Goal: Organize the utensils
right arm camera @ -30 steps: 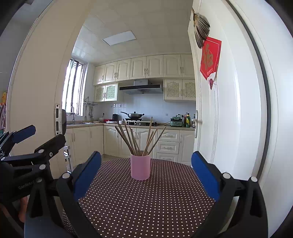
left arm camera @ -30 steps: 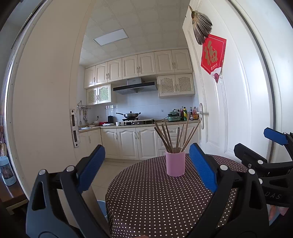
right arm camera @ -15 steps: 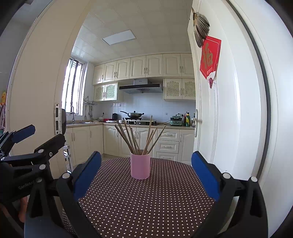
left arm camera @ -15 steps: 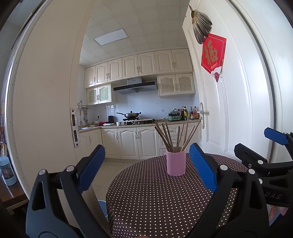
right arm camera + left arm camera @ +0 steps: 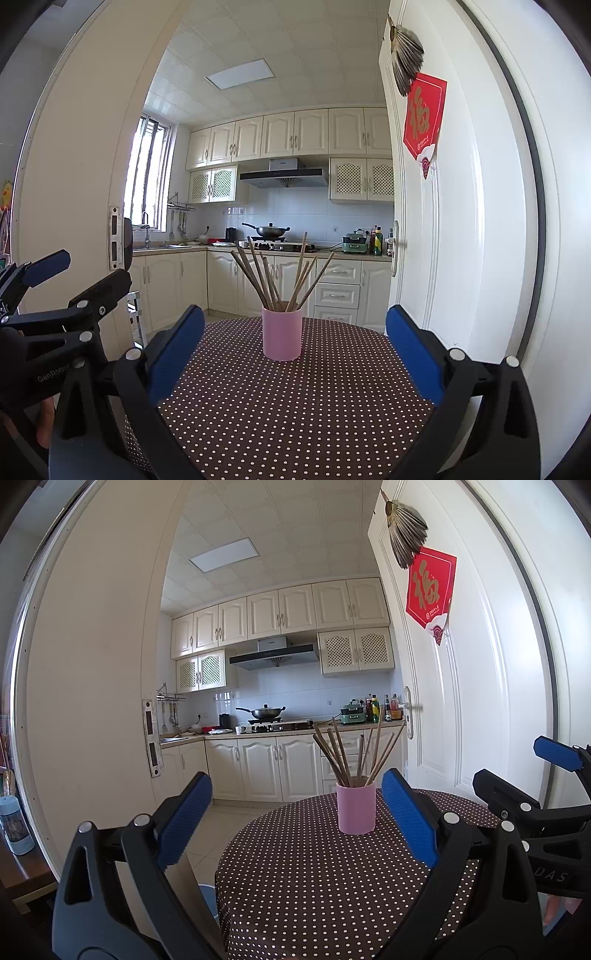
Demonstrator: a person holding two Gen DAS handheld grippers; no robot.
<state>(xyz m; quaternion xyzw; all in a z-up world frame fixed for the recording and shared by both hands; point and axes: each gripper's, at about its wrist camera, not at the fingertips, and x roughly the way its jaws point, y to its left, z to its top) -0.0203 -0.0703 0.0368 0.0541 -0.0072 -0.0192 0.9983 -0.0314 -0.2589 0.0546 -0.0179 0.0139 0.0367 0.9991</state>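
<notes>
a pink cup (image 5: 356, 806) stands upright on a round table (image 5: 314, 886) covered in a dark brown cloth with white polka dots, toward the far side of the tabletop. a bundle of wooden chopsticks (image 5: 351, 753) sits in the cup, their upper ends fanned out in several directions above the rim.

the left gripper (image 5: 295, 823) hangs low over the near edge of the table with its blue-padded fingers (image 5: 184, 819) spread wide apart and nothing between them; the cup appears just inside the right-hand finger in its own view, well ahead of the tips. the right gripper (image 5: 295, 354) is likewise spread wide and holds nothing, and from its camera the cup (image 5: 282, 334) sits almost centred between the two blue pads (the chopsticks (image 5: 280, 275) rise in front of the kitchen cabinets behind). each gripper shows at the edge of the other's view, so the two are side by side, apart from one another.

beyond the table an open white door (image 5: 461, 683) carries a red paper decoration (image 5: 430, 590) and a dried fan-shaped ornament (image 5: 406, 535). through the doorway is a kitchen with cream cabinets (image 5: 295, 133), a range hood (image 5: 283, 176) and a wok (image 5: 271, 230) on the stove. a fingertip of the person shows at the lower left of the right wrist view, below the left gripper's body.
</notes>
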